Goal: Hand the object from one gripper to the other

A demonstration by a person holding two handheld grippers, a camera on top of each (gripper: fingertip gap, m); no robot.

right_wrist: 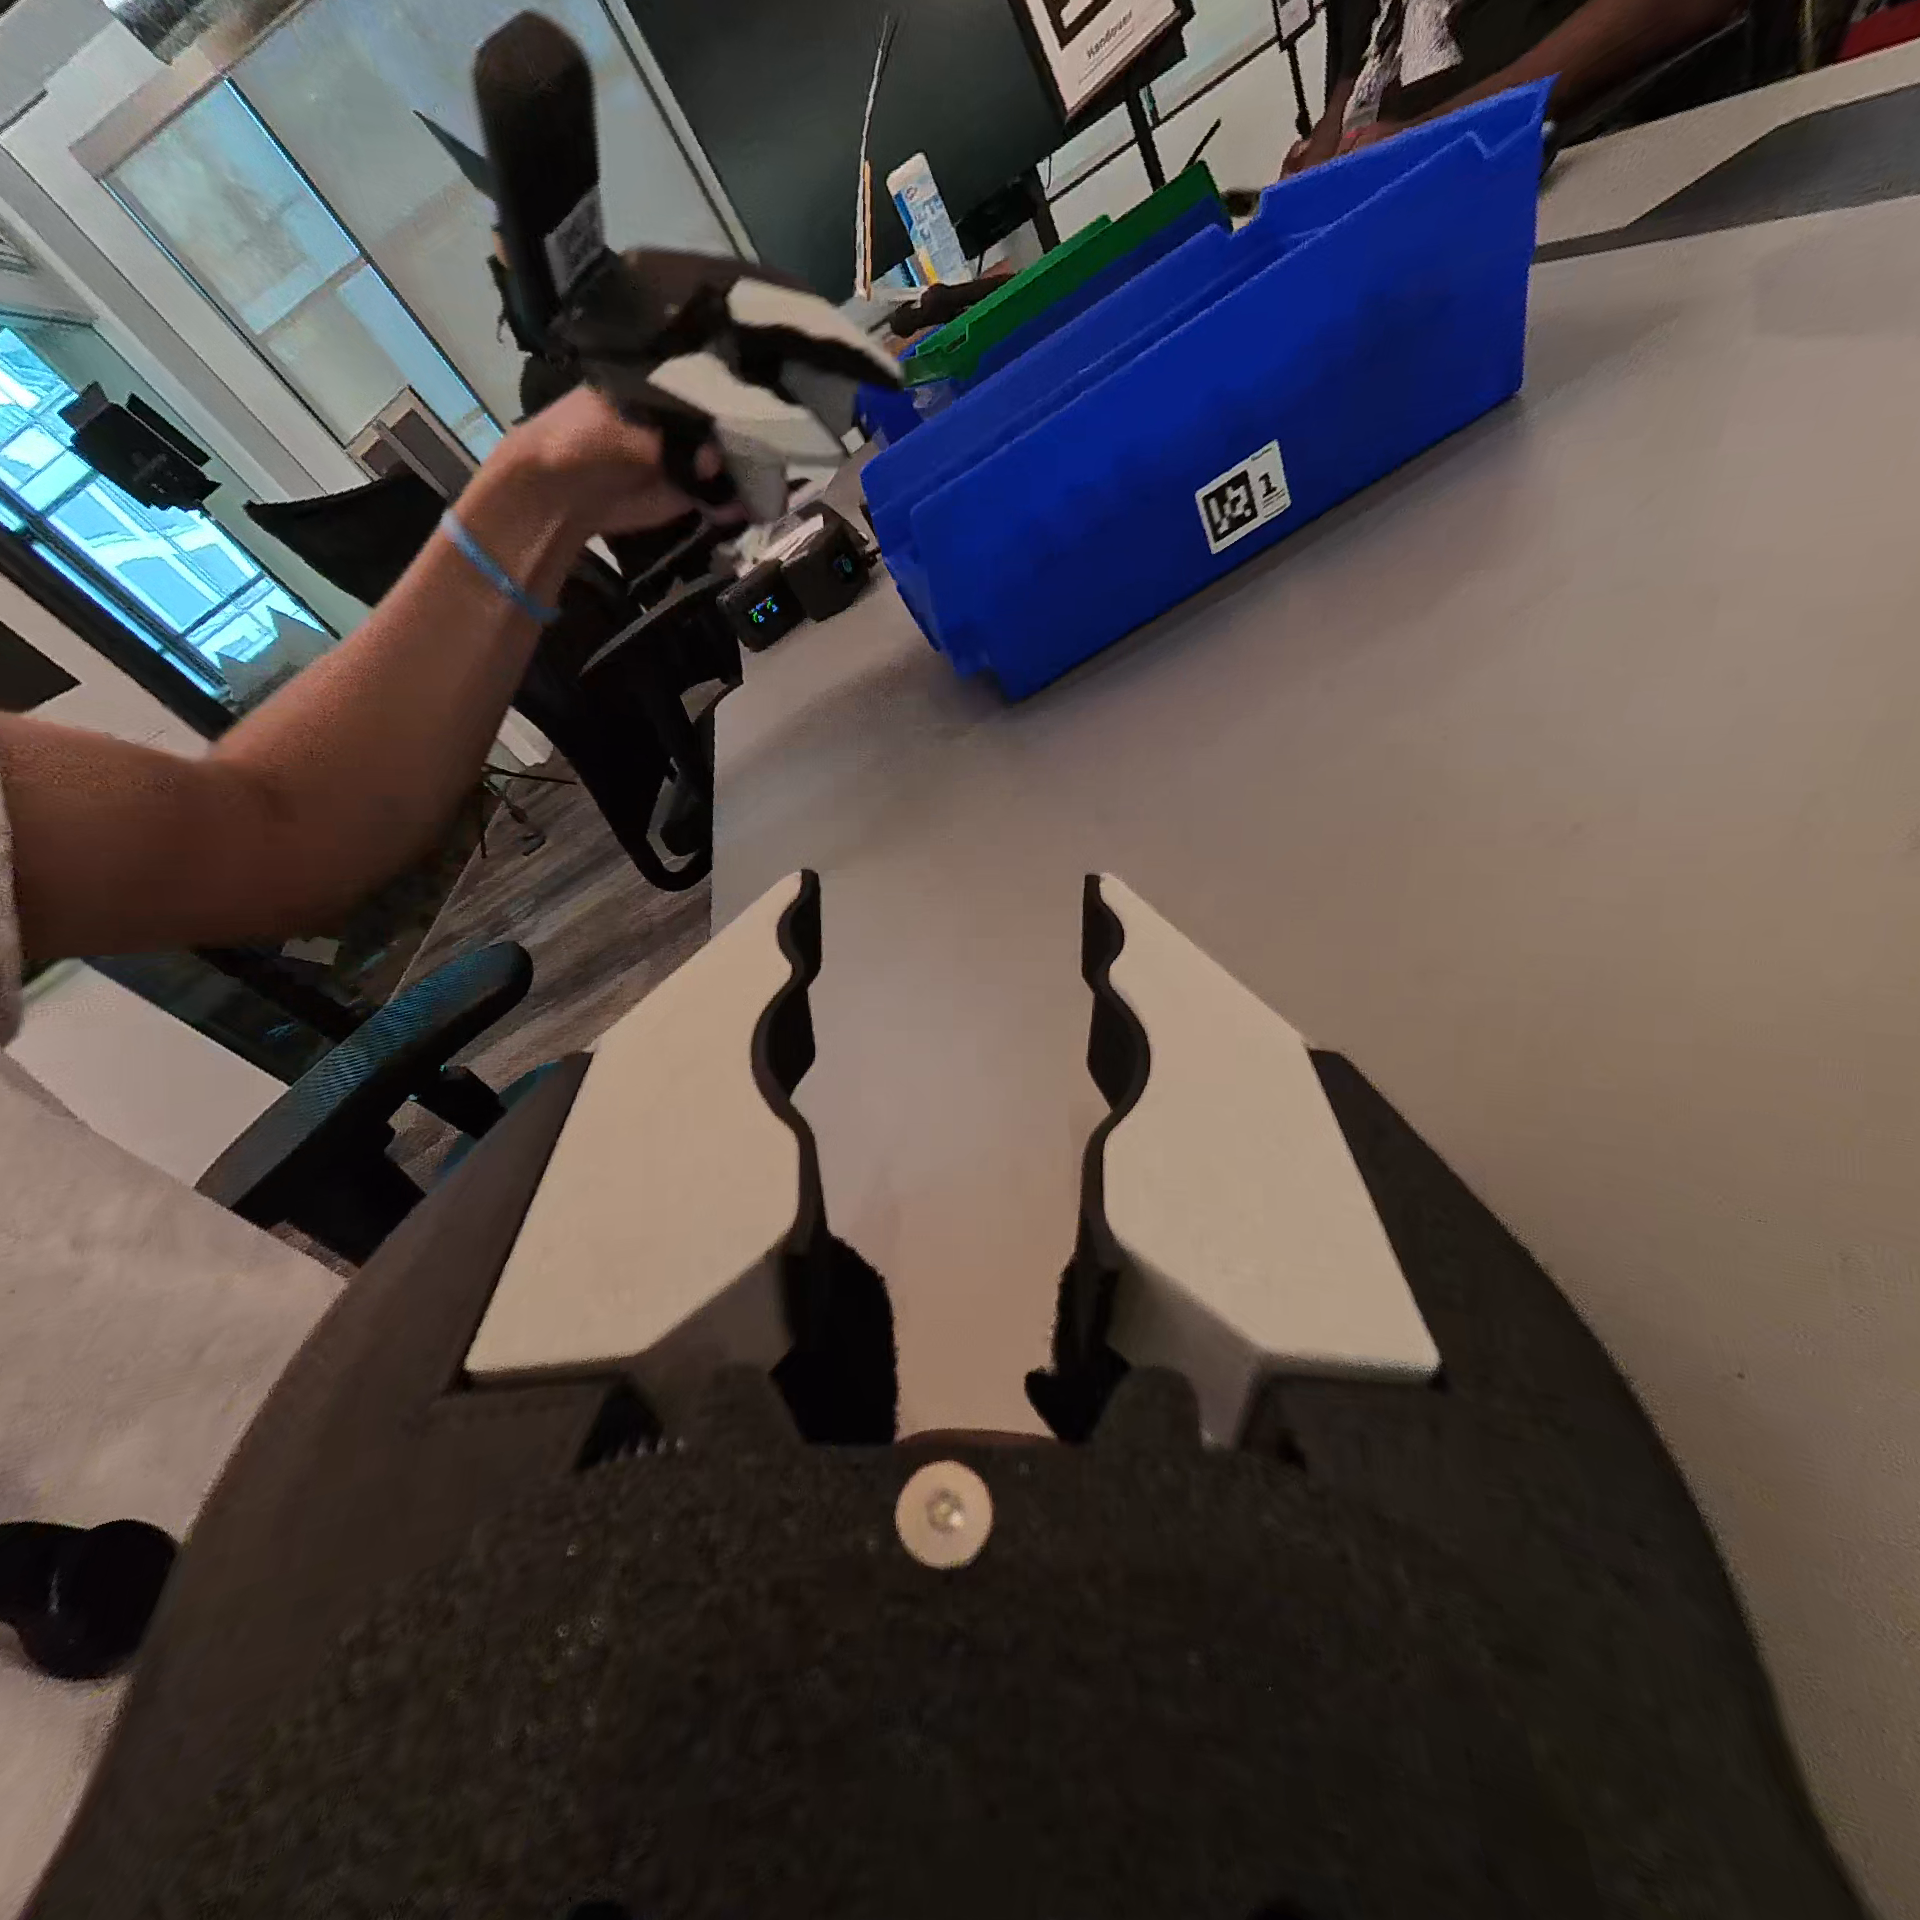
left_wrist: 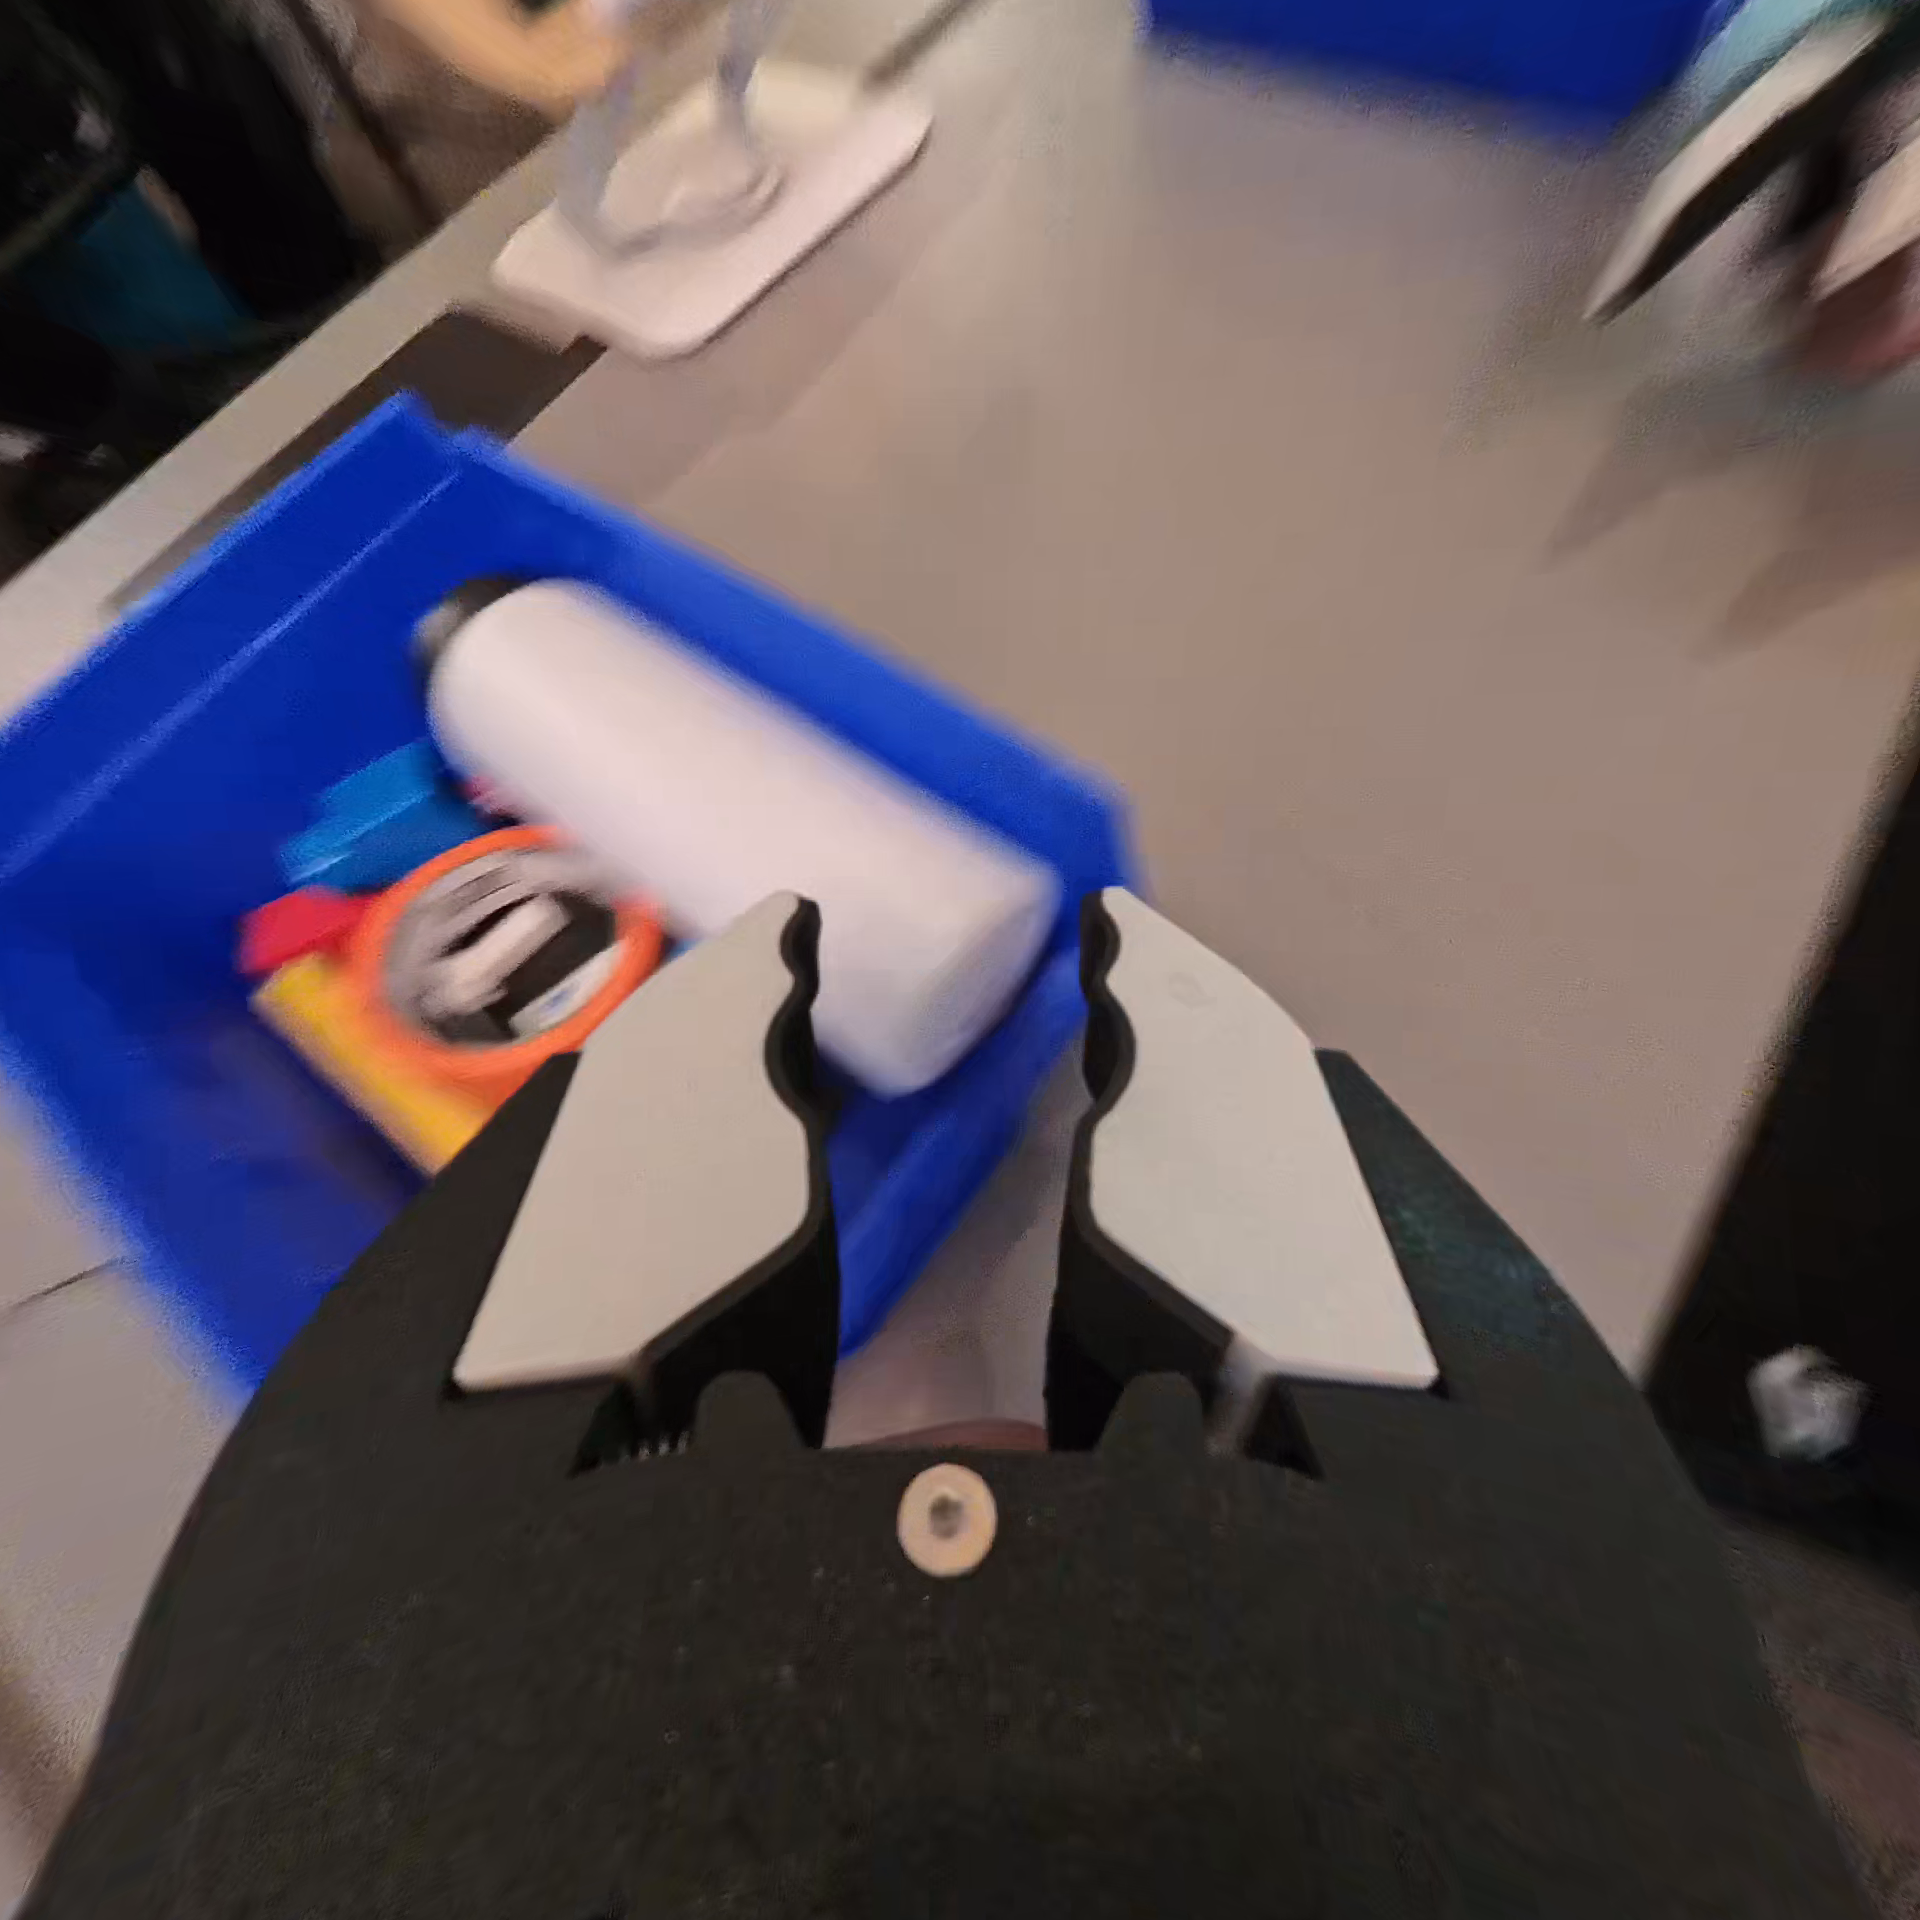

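In the left wrist view, my left gripper (left_wrist: pixel 948 914) is open and empty, hovering above the near right corner of a blue bin (left_wrist: pixel 187 748). In the bin lie a white bottle with a dark cap (left_wrist: pixel 707 810), an orange tape roll (left_wrist: pixel 499 956), a yellow item (left_wrist: pixel 343 1049), a red piece and a blue piece. The view is blurred. My right gripper (right_wrist: pixel 948 894) is open and empty over the bare grey table (right_wrist: pixel 1351 935). It shows blurred at the top right of the left wrist view (left_wrist: pixel 1745 208). The left gripper appears in the right wrist view (right_wrist: pixel 769 364), held by a hand above the table's left edge.
A second blue bin (right_wrist: pixel 1195 436) with a square marker sticker stands ahead of my right gripper, a green bin (right_wrist: pixel 1060 270) behind it. A white flat stand base (left_wrist: pixel 717 197) sits beyond the first bin. Office chairs (right_wrist: pixel 623 707) and small black devices (right_wrist: pixel 800 592) are at the table's left edge. My hands' fingertips stand some 30 cm from each other. Between my left fingertips and the orange tape roll (left_wrist: pixel 499 956) there is roughly 20 cm.
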